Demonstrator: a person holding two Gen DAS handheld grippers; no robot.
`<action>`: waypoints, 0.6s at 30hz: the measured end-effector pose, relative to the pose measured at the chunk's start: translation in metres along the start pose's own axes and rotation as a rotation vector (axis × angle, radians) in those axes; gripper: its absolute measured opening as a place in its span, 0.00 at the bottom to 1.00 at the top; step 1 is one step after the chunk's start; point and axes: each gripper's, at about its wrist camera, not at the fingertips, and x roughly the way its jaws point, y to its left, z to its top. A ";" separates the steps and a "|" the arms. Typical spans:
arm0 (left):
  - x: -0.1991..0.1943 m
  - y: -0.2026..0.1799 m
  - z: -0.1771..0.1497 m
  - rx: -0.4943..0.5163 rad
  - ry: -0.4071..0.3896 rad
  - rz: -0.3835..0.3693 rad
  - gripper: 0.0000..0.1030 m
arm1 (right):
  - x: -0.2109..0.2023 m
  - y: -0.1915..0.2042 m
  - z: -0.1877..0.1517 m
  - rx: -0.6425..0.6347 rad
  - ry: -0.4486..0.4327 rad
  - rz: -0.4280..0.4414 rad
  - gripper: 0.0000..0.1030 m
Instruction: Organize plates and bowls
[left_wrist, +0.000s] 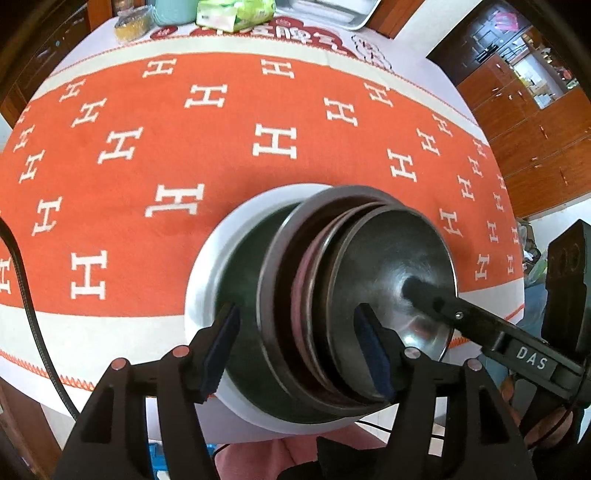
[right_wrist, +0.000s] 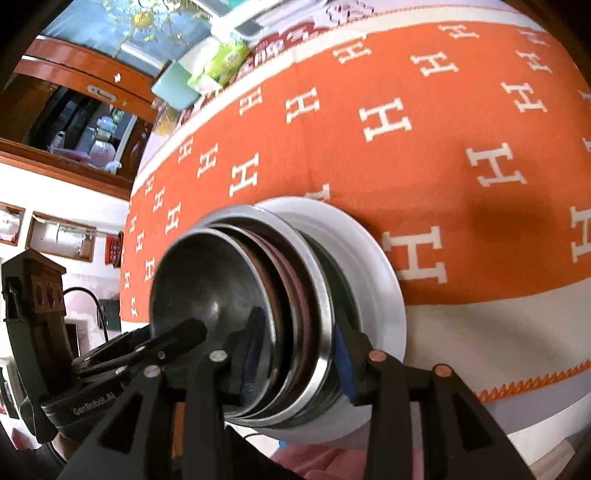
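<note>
Left gripper (left_wrist: 295, 350) has its jaws apart, straddling the near rim of the nested stack: a white plate (left_wrist: 207, 254) underneath, a large steel bowl (left_wrist: 273, 258) in it, a pink dish (left_wrist: 306, 266) inside that, and a small steel bowl (left_wrist: 388, 266) on top. Right gripper (right_wrist: 299, 358), also spread, straddles the same near rims; its far finger pokes into the small bowl. Stack sits at the near edge of the orange tablecloth (left_wrist: 147, 166); nesting looks done, so probably only settling or moving it is left.
</note>
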 end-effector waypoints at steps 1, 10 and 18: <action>-0.004 0.002 -0.002 -0.002 -0.013 0.007 0.62 | -0.004 0.002 -0.002 -0.002 -0.025 -0.007 0.42; -0.047 0.019 -0.025 0.000 -0.085 -0.022 0.65 | -0.038 0.029 -0.027 -0.033 -0.190 -0.054 0.49; -0.101 0.023 -0.047 0.084 -0.206 -0.015 0.75 | -0.069 0.057 -0.076 -0.113 -0.307 -0.149 0.50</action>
